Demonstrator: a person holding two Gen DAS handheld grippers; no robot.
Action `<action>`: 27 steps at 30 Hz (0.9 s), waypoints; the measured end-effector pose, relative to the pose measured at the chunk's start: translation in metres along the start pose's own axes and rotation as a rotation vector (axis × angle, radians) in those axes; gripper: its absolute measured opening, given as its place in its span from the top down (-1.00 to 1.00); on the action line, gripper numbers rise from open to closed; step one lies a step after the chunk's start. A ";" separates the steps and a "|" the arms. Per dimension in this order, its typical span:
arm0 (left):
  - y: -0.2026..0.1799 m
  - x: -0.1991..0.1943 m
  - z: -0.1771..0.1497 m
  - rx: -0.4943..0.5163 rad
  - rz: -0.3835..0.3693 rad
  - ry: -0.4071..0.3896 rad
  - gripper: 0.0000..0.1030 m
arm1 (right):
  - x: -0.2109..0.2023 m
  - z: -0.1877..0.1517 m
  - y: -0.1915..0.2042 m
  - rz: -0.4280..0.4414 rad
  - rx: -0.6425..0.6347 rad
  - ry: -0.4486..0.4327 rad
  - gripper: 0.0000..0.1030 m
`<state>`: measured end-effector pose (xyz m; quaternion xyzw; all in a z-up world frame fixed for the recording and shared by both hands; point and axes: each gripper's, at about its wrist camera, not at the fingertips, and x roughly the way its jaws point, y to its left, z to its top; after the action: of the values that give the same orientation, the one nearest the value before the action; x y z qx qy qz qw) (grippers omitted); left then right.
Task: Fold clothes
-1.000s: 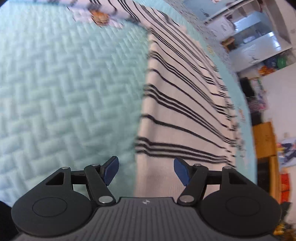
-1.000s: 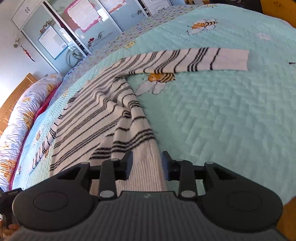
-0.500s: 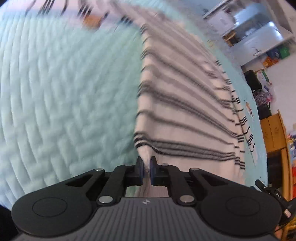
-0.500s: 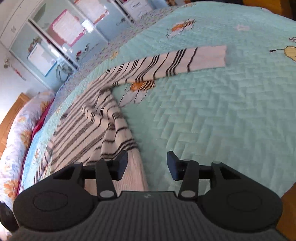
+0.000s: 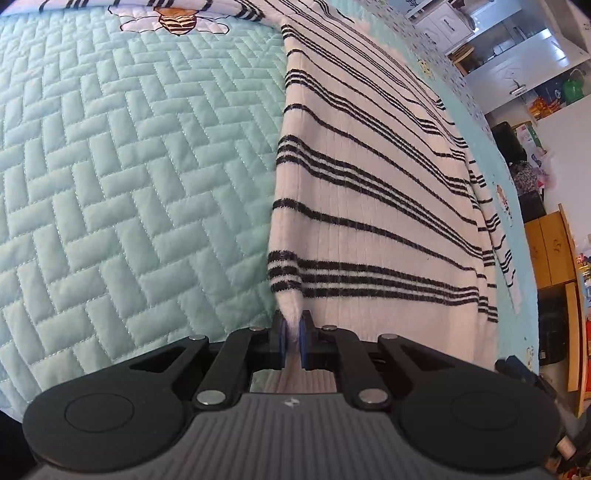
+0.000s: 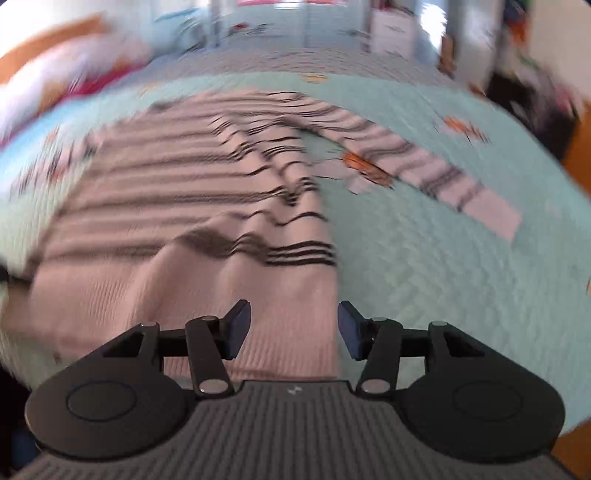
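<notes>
A white knit sweater with thin black stripes lies spread on a quilted mint bedspread. My left gripper is shut on the sweater's bottom hem corner, a pinch of white fabric rising between its blue pads. In the blurred right wrist view the same sweater fills the middle, one sleeve stretched to the right. My right gripper hangs open just above the plain ribbed hem, its blue fingertips apart with nothing between them.
Bee-and-flower patches decorate the bedspread. White cabinets and a wooden cupboard stand beyond the bed's right side. A pillow and wooden headboard show blurred at the far left of the right wrist view.
My left gripper went from open to shut on the hem corner. My right gripper opened wider, let go of the hem and swung left over the sweater, still moving fast.
</notes>
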<state>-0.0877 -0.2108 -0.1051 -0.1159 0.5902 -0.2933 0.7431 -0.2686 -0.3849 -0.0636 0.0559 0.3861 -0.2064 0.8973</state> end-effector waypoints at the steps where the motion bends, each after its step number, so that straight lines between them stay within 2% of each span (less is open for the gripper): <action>1: 0.000 0.000 0.000 0.003 0.001 0.001 0.86 | -0.004 -0.004 0.007 0.008 -0.057 -0.008 -0.04; 3: 0.000 0.000 -0.001 0.009 0.002 0.003 0.86 | -0.008 -0.012 0.027 0.023 -0.197 -0.009 -0.06; 5: 0.001 -0.002 -0.001 0.009 0.003 0.006 0.85 | -0.009 -0.023 0.046 -0.018 -0.335 -0.028 -0.08; 7: 0.002 -0.003 -0.001 0.006 0.006 0.005 0.83 | -0.006 -0.027 0.058 -0.053 -0.410 -0.052 -0.09; 11: -0.001 0.003 0.004 -0.002 0.010 0.012 0.82 | 0.007 -0.031 0.067 -0.052 -0.514 -0.024 -0.12; 14: -0.005 0.003 0.003 0.013 0.028 0.010 0.81 | 0.007 -0.033 0.056 -0.112 -0.517 -0.033 -0.26; 19: -0.015 0.006 0.004 0.037 0.077 0.012 0.81 | 0.008 -0.036 0.035 -0.211 -0.503 -0.046 -0.26; 24: -0.030 0.010 0.005 0.074 0.157 0.014 0.81 | 0.012 -0.037 0.030 -0.241 -0.477 -0.065 -0.24; 27: -0.042 0.012 0.004 0.113 0.218 0.012 0.81 | 0.014 -0.033 0.037 -0.249 -0.458 -0.109 -0.23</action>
<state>-0.0950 -0.2522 -0.0919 -0.0074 0.5863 -0.2442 0.7724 -0.2665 -0.3469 -0.0984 -0.2076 0.3778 -0.2253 0.8738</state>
